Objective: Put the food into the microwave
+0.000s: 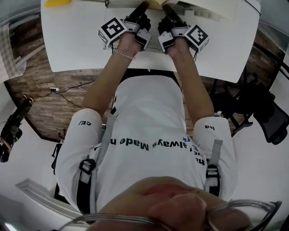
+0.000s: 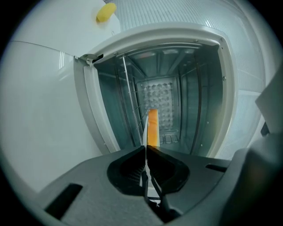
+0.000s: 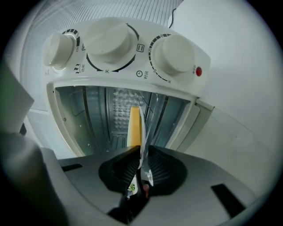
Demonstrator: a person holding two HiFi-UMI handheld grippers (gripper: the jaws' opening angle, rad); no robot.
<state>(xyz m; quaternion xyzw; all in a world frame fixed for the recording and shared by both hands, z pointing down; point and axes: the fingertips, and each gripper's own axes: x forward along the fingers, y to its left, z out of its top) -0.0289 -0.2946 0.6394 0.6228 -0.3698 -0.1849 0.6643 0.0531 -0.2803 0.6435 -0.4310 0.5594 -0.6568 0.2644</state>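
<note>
1. A yellow object (image 1: 57,2) is lying on the white table (image 1: 76,40), left of the left gripper (image 1: 142,6).
2. A black chair (image 1: 266,110) is standing behind and right of the right gripper (image 1: 166,8).
3. A cable (image 1: 72,85) is trailing across the wooden floor (image 1: 31,81).

Looks more like a lab or office than a kitchen: a small microwave (image 3: 124,48) is parked on a plain white tabletop (image 1: 72,40) just ahead of the right tool (image 3: 140,149), cables (image 1: 63,88) are left lying on wood-look floor (image 1: 36,103), and a black office chair (image 1: 266,113) is seen off to that tool's right.
</note>
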